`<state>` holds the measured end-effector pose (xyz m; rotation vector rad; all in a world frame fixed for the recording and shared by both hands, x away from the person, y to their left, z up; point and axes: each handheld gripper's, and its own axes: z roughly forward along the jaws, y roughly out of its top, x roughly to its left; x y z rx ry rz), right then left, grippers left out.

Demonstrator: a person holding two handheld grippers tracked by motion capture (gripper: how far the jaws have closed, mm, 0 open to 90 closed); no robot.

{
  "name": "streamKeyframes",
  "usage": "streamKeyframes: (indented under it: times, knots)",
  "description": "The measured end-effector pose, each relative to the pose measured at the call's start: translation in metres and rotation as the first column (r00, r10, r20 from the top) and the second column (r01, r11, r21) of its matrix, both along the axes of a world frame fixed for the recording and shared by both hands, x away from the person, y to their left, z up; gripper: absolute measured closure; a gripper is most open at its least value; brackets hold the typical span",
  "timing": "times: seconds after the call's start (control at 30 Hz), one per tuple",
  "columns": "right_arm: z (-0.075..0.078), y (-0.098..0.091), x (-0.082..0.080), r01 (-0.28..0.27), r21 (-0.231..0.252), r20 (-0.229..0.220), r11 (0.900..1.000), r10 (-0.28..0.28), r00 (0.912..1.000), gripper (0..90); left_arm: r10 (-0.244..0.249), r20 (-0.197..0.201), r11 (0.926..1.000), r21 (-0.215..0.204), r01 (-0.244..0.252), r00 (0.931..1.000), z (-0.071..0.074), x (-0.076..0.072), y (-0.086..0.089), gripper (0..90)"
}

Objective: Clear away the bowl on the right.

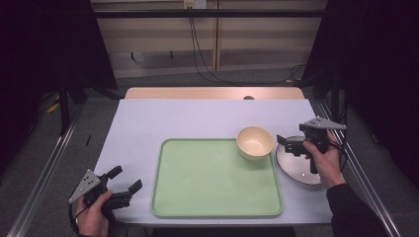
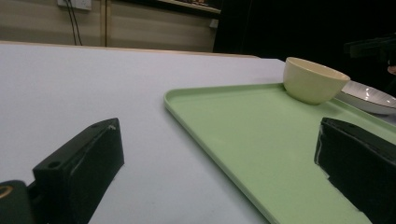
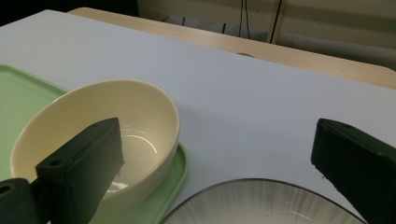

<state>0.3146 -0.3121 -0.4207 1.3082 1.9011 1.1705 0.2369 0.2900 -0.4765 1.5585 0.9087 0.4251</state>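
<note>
Bowl (image 1: 255, 141) sits in the tray's (image 1: 207, 197) far right corner in the high view, the right tool (image 1: 289, 144) just beside it over a plate (image 1: 296, 170). Left tool (image 2: 210, 186), jaws apart, idles near the tray's left edge. Right tool's jaws gape; nudging the rim could tip the bowl off the tray.

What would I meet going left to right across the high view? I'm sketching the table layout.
left gripper → green tray → cream bowl → right gripper over the grey plate
</note>
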Motion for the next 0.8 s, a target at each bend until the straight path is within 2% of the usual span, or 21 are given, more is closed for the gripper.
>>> streamKeyframes:
  times: [0.13, 0.27, 0.57, 0.8]
  knots:
    - [0.001, -0.005, -0.007, 0.007, 0.004, 0.004, 1.0000, -0.007, 1.0000, 1.6, 0.002, 0.002, 1.0000, 0.002, -0.002, 1.0000, 0.000, 0.000, 0.000, 1.4]
    - [0.000, -0.007, -0.014, -0.011, 0.003, 0.006, 0.9999, 0.011, 0.9999, 1.7, 0.006, 0.004, 1.0000, -0.004, -0.006, 1.0000, 0.000, 0.000, 0.000, 1.4]
    - [0.002, -0.015, -0.034, -0.010, 0.030, 0.016, 0.9995, 0.010, 0.9998, 1.7, 0.009, 0.005, 1.0000, -0.003, -0.009, 0.9999, 0.000, -0.001, 0.000, 1.5]
    - [-0.001, -0.024, -0.050, -0.007, 0.027, 0.018, 0.9996, 0.007, 0.9998, 1.8, 0.004, 0.006, 1.0000, -0.007, -0.004, 1.0000, 0.000, -0.001, 0.000, 1.5]
